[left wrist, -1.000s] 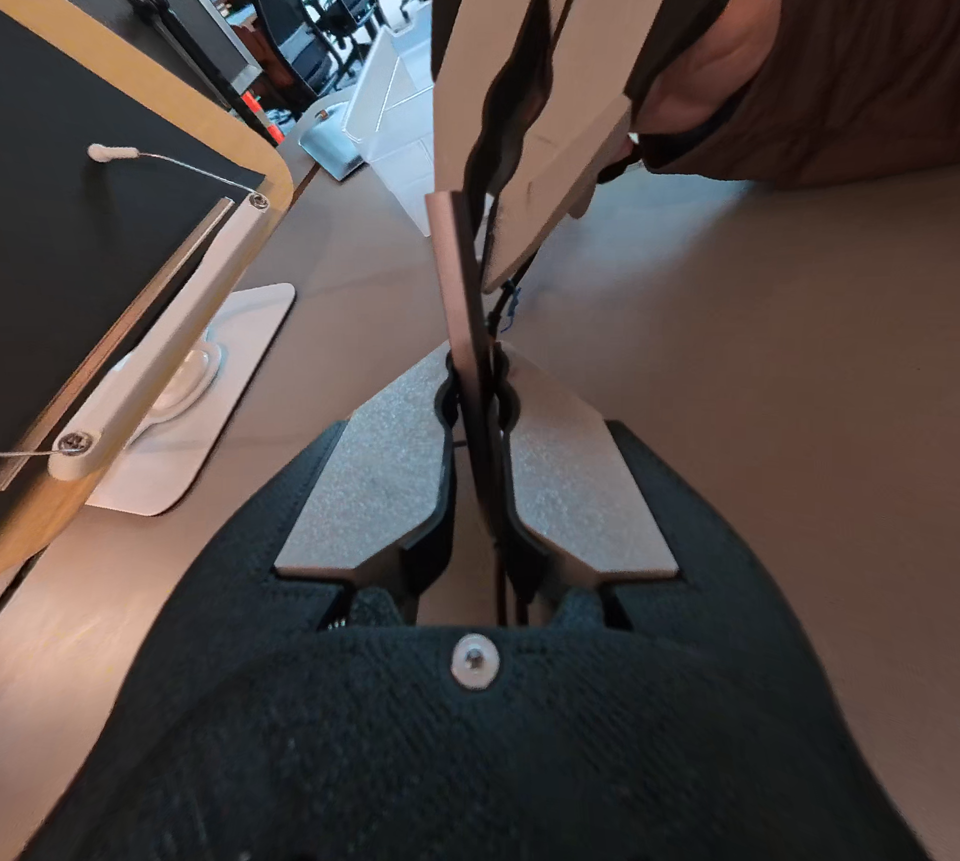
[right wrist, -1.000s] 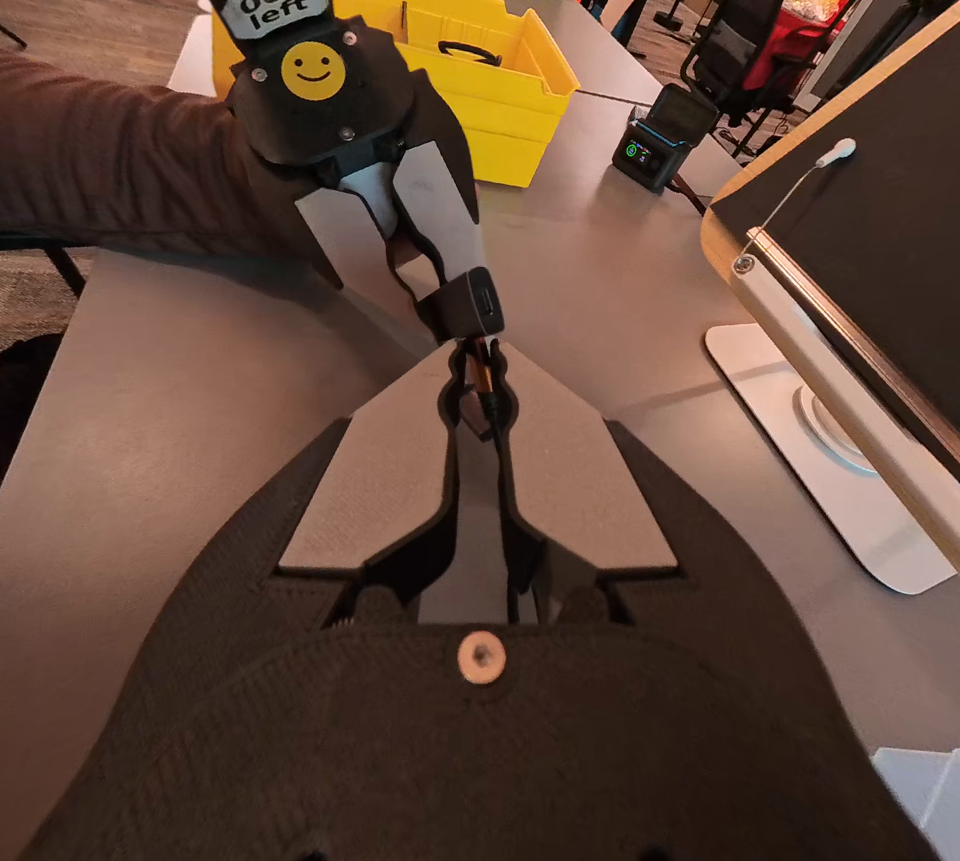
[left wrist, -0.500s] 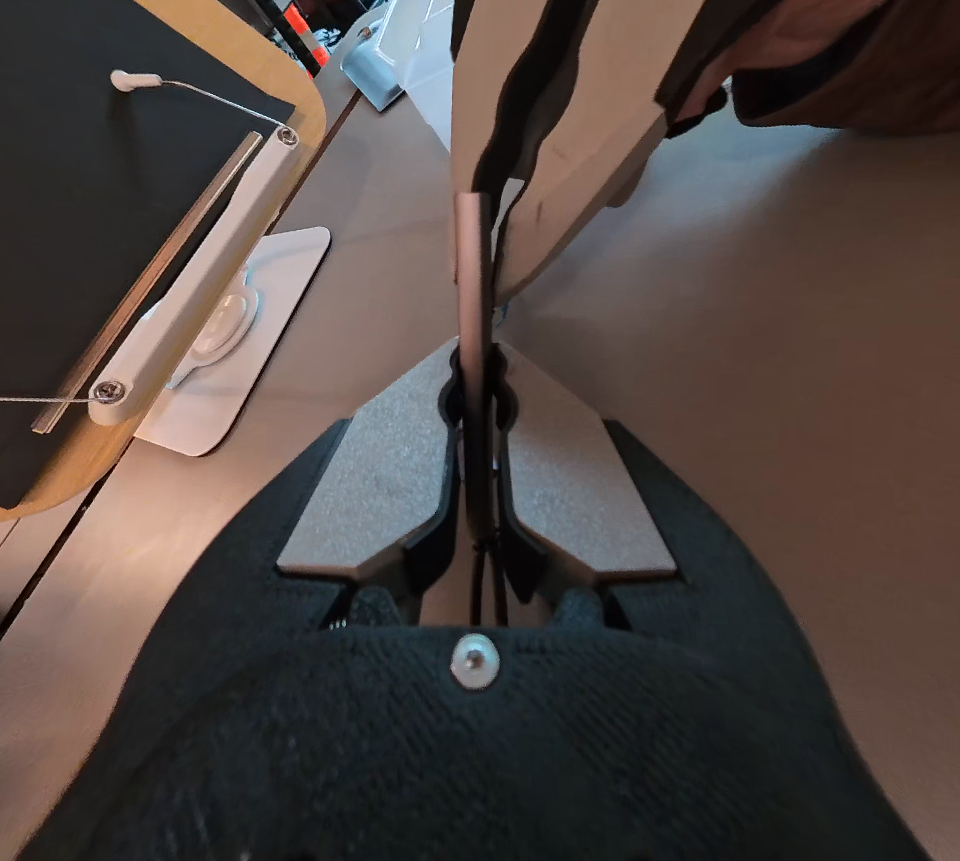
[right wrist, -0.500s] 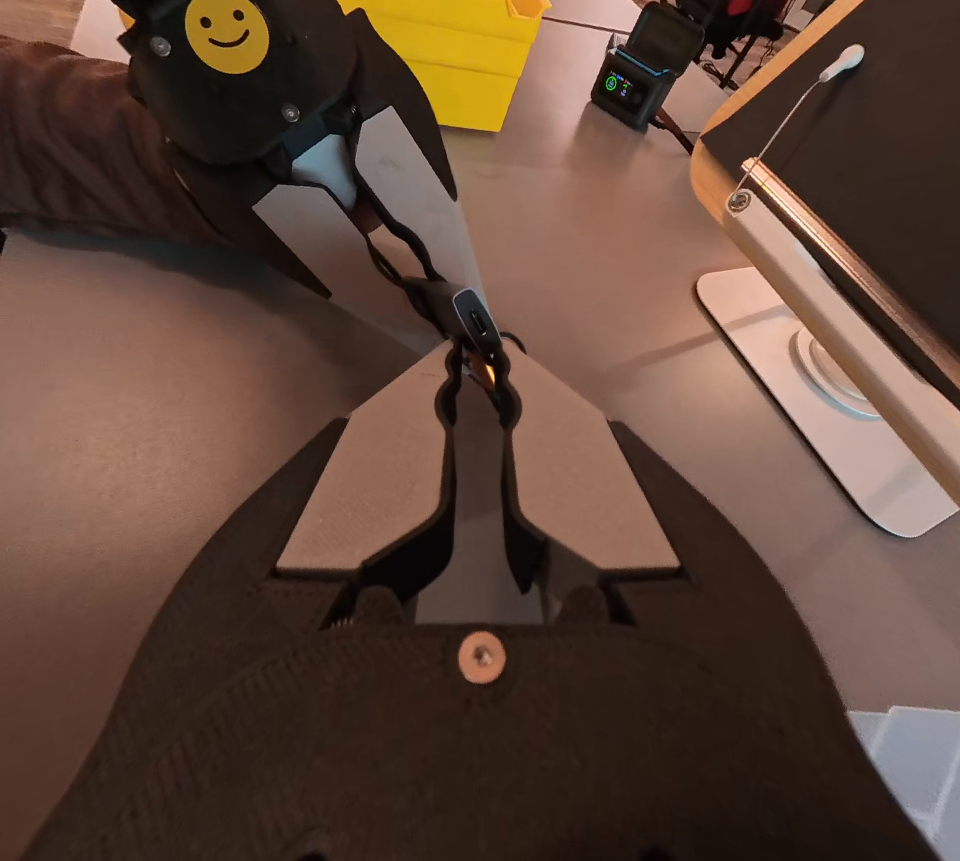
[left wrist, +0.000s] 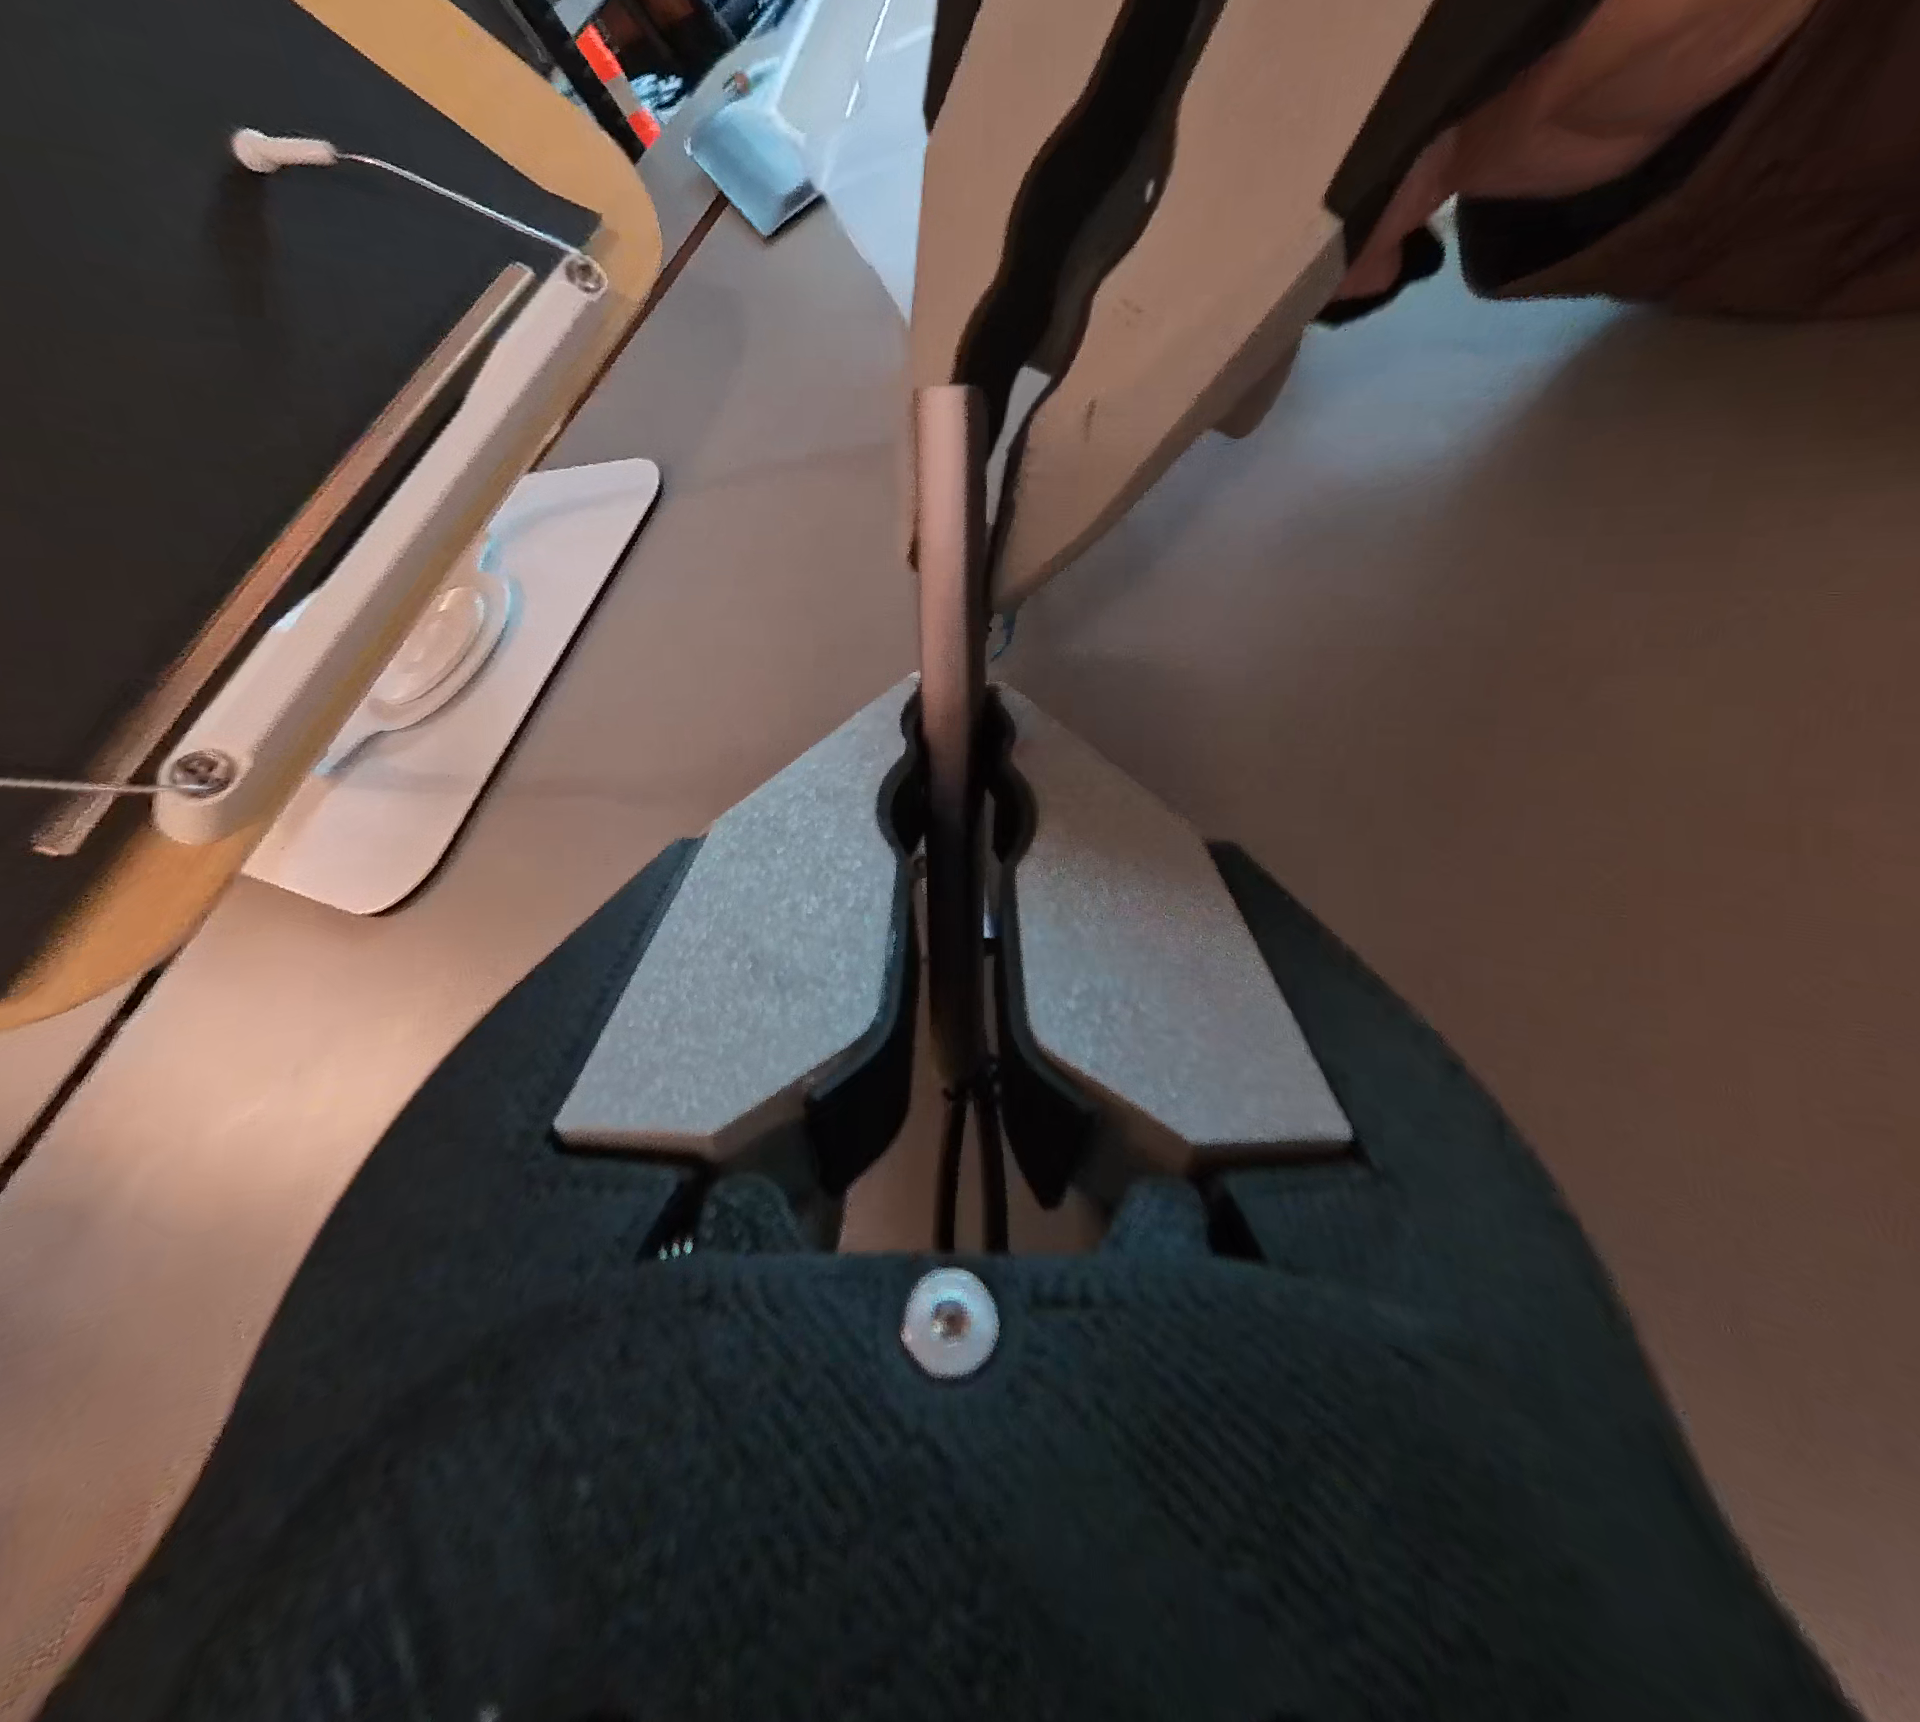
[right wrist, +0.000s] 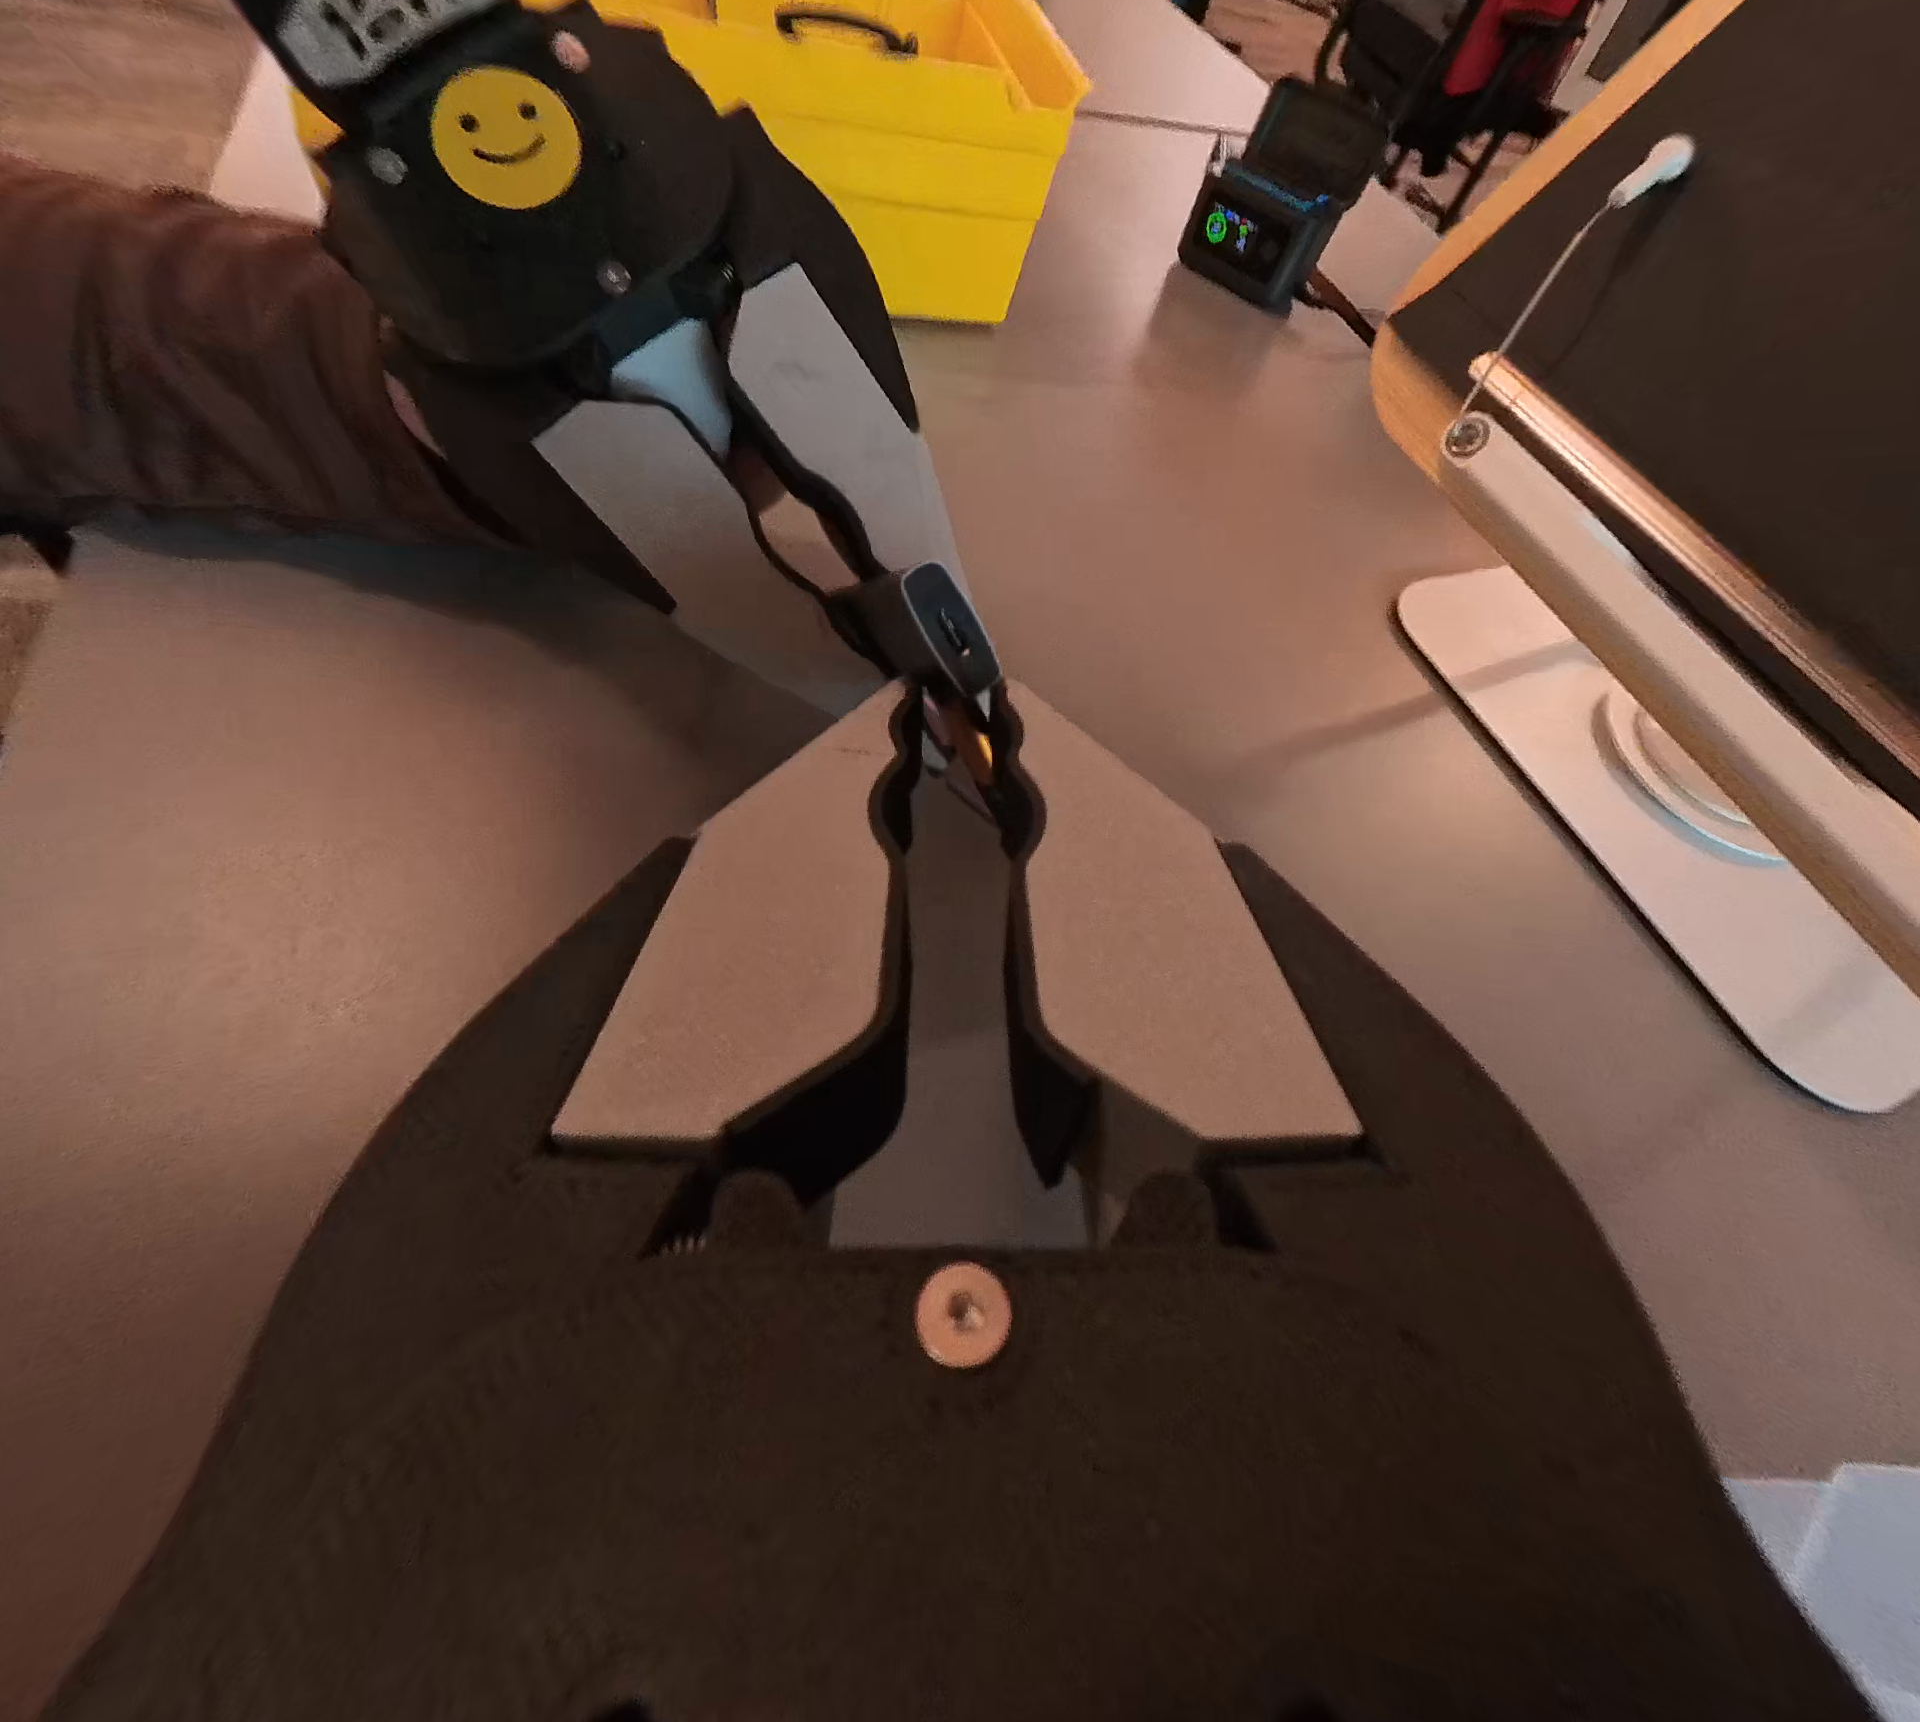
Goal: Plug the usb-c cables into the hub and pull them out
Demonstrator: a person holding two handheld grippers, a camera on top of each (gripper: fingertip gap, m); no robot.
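Note:
My left gripper (left wrist: 956, 716) is shut on the thin grey hub (left wrist: 943, 550), which stands edge-on between the pads and sticks out forward. In the right wrist view the hub's end face (right wrist: 935, 628) shows a port. My right gripper (right wrist: 956, 716) is shut on a usb-c cable plug (right wrist: 971, 747) with an orange and black body. The plug's tip meets the lower end of the hub's face; I cannot tell whether it is seated. The two grippers face each other tip to tip above the grey table (right wrist: 312, 841). A thin black cable (left wrist: 971, 1184) runs back between the left fingers.
A monitor on a white stand (right wrist: 1662, 841) is at the right, and shows at the left in the left wrist view (left wrist: 447, 685). A yellow bin (right wrist: 883, 145) and a small black device with a lit screen (right wrist: 1268, 228) stand beyond. A person's brown sleeve (right wrist: 177, 363) holds the left gripper. Only a small space, under 4 cm, lies between the two pairs of fingers.
The hub has turned from tilted to upright and edge-on in the left wrist view. The two grippers have drawn closer, and the plug now sits against the hub's end.

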